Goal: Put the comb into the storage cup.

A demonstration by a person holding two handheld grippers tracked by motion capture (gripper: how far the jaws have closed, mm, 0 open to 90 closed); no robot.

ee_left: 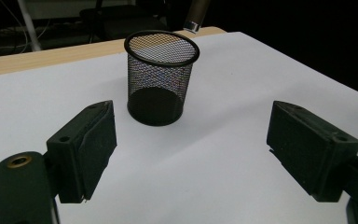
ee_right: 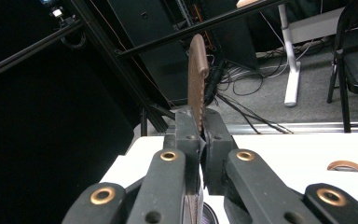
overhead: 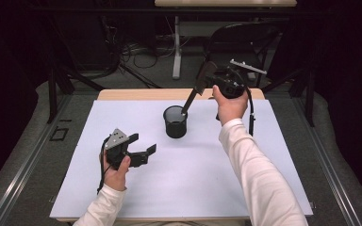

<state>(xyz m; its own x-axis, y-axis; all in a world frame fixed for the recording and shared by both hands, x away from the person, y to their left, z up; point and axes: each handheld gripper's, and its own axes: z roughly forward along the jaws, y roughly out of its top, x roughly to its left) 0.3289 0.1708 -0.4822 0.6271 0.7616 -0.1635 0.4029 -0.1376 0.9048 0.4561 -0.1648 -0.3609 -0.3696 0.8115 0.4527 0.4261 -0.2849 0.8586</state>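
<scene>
A black wire-mesh cup (overhead: 175,122) (ee_left: 161,79) stands upright on the white mat, a little behind its middle. My right gripper (overhead: 206,77) (ee_right: 200,126) is raised behind and to the right of the cup, shut on a long brown utensil (overhead: 191,99) (ee_right: 196,70). The utensil slants down to the left, its light lower tip at the cup's rim (ee_left: 195,11). My left gripper (overhead: 142,143) (ee_left: 191,144) rests low over the mat left of the cup, open, with nothing between its jaws, which point toward the cup.
The white mat (overhead: 193,179) covers most of a wooden table (overhead: 146,94). Behind the table are a dark chair (overhead: 245,33), a white desk leg (overhead: 176,52) and loose cables on the floor. Metal rails run along both sides.
</scene>
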